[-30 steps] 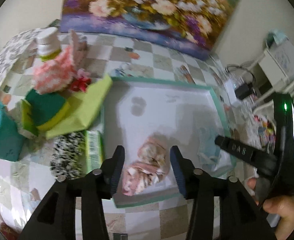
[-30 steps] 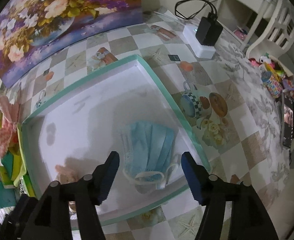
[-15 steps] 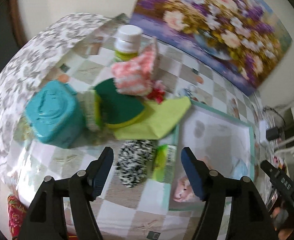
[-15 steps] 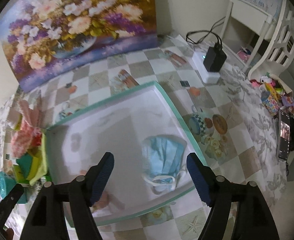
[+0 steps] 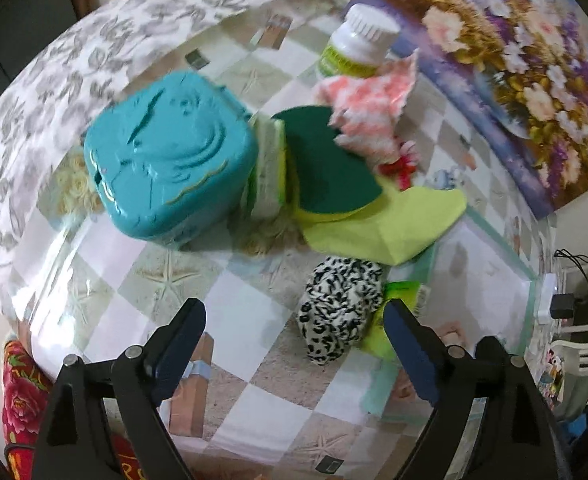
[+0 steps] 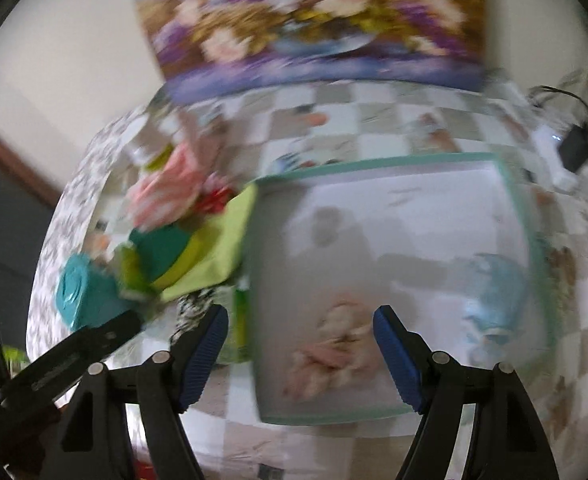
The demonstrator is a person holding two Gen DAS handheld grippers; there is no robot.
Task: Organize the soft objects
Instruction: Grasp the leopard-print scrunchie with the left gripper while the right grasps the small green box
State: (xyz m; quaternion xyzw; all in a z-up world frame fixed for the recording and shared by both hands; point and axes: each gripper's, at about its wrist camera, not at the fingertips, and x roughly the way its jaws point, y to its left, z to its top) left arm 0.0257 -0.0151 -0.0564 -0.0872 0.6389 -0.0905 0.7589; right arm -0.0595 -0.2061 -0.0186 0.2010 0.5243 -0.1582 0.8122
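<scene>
Left gripper [image 5: 294, 344] hangs over the desk [image 5: 230, 312], jaws spread wide, empty. Right gripper [image 6: 299, 354] likewise wide and empty above the tray [image 6: 373, 164], where a pink cloth [image 6: 329, 344] and blue mask [image 6: 489, 300] already lie.

Next soft piece, I judge: the leopard-print roll [image 5: 339, 308], just ahead of my left jaws, touching a green packet [image 5: 399, 292] at the tray's edge.

Risks: closing on the roll may catch the packet too. The lime cloth [image 5: 393, 224] overlaps the tray rim and could drag. The teal box [image 5: 166, 156] and bottle [image 5: 353, 48] are hard; leave them.

Room: bare desk left of the roll; desk edge close below. Right view blurred.
</scene>
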